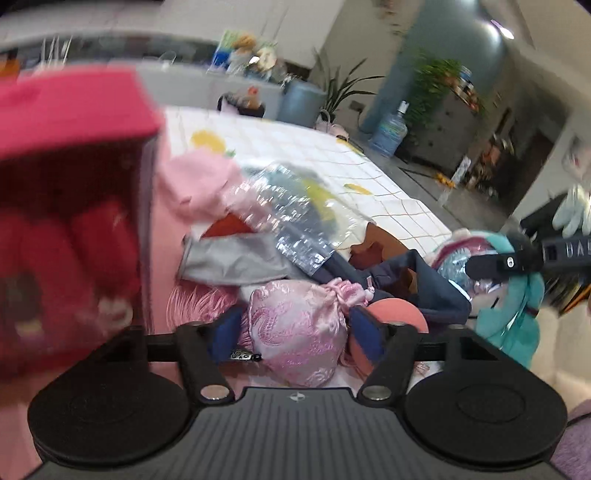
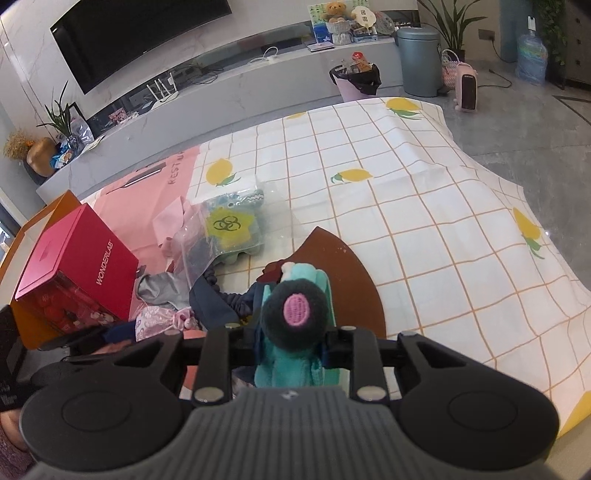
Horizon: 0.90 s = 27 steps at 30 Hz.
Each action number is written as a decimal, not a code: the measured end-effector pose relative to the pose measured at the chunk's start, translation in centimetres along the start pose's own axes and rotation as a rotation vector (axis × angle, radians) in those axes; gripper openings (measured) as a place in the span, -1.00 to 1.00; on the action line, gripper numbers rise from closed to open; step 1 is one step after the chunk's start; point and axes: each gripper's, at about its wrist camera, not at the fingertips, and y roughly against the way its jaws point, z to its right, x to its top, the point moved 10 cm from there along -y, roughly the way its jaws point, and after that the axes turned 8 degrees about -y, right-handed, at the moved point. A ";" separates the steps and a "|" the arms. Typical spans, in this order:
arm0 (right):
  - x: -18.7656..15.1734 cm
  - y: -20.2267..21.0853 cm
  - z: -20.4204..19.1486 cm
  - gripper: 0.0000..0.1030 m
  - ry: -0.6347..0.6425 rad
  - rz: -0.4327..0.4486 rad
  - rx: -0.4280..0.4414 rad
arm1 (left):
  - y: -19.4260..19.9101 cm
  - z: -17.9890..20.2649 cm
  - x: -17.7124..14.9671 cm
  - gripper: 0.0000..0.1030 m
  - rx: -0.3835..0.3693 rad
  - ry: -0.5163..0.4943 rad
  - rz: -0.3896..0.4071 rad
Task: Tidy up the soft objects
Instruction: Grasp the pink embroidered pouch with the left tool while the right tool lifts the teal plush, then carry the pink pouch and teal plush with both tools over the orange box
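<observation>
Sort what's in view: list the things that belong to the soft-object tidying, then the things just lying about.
Job:
pink satin drawstring pouch, in left gripper
teal plush doll, in right gripper
grey folded cloth
navy fabric garment

Lying about:
black wall television
grey-blue pedal bin

Blurred, cropped and covered parts across both wrist views

In the left view the red box (image 1: 70, 184) is smeared by motion blur and cut by the left edge, its contents unreadable; the shelf clutter (image 1: 247, 51) behind is also blurred. The pouch (image 1: 299, 328) hides the inner faces of the left gripper (image 1: 295, 332), and the right gripper (image 1: 517, 260) runs off the right edge. In the right view the teal plush (image 2: 291, 332) covers the right gripper (image 2: 291, 345) pads, and its lower body sinks behind the housing. The navy cloth (image 2: 210, 306) lies partly under it.
</observation>
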 end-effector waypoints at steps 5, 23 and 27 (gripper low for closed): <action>0.0 0.0 0.0 -0.49 -0.004 0.008 -0.004 | 0.9 -0.8 -0.5 0.01 -0.022 0.003 -0.020; 0.9 4.6 -1.2 -0.56 0.043 0.156 -0.013 | 9.2 -2.2 2.7 -0.01 -0.066 0.137 0.110; 0.8 5.9 -1.4 -0.56 0.053 0.182 -0.039 | 10.0 -2.2 3.8 -0.01 -0.056 0.135 0.141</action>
